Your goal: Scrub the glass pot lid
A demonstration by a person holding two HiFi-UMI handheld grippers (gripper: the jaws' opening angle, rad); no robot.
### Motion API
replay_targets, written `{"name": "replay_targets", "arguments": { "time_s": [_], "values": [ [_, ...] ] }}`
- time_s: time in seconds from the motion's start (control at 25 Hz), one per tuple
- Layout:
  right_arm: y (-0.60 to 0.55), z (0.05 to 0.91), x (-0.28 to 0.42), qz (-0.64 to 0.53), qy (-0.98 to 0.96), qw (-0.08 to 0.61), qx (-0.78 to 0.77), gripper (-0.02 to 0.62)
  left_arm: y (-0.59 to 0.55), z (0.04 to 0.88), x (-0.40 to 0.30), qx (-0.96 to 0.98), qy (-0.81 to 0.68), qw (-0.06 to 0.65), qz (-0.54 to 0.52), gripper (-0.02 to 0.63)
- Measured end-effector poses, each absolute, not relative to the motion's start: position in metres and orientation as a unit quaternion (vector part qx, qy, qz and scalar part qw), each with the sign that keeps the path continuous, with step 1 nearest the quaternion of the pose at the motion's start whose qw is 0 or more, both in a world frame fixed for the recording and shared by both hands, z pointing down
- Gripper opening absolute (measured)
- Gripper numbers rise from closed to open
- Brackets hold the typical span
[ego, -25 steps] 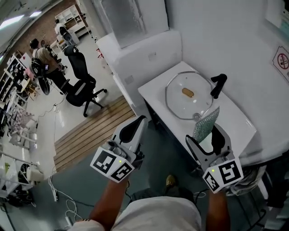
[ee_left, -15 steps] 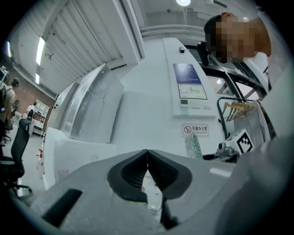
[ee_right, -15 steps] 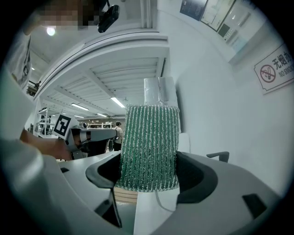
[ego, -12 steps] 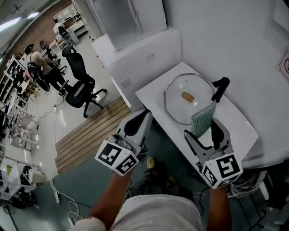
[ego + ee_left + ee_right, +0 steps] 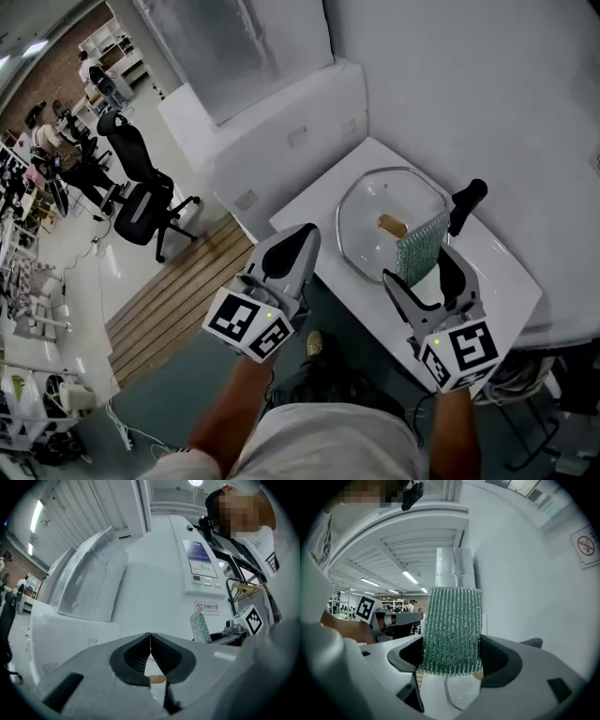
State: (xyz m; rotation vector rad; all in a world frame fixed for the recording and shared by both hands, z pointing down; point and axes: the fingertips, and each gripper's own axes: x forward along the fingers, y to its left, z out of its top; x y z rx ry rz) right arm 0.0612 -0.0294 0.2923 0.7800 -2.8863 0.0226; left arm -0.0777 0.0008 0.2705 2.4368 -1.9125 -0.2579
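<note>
White worktop (image 5: pixel 497 270): a narrow slab set against the white wall, the largest item and the bearer of the rest. Glass pot lid (image 5: pixel 364 208): round, clear, metal-rimmed, lying flat at about the middle of the worktop, nearer its wall edge than its front edge, rim unobstructed on the left side. Left gripper (image 5: pixel 302 240): at the worktop's front left corner, short of the lid and apart from it; jaws fully together, nothing between them. Right gripper (image 5: pixel 422 274): over the front edge of the worktop, just before the lid's near rim; jaws clamped on the scrub pad and holding it upright. Black handle-like piece (image 5: pixel 466 201): standing just beside the lid's right rim toward the wall edge; its nature cannot be told. Green scrub pad (image 5: pixel 423 249): ribbed, glittery mesh, gripped at its lower end, free upper end overlapping the lid's near rim in the head view; it appears raised above the glass, not pressed on it. Tan knob (image 5: pixel 392 225): oblong, at the lid's centre. Step in hand, by judgement: the approach, with scrubbing not yet begun. Next move calls for lowering and tilting the pad flat onto the glass, and probably for the left gripper to open and steady the rim or knob so the lid does not slide.
</note>
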Motion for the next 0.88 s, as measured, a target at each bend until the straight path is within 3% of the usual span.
{"name": "replay_targets", "arguments": {
  "time_s": [0.64, 0.88],
  "values": [
    [-0.120, 0.301, -0.017, 0.000, -0.929, 0.127, 0.346, 0.348, -0.127, 0.309, -0.146, 0.845, -0.529, 0.058, -0.039, 0.017],
    [-0.152, 0.323, -0.026, 0.013, -0.908, 0.190, 0.372, 0.348, -0.170, 0.340, -0.143, 0.864, -0.495, 0.095, 0.015, 0.017]
  ]
}}
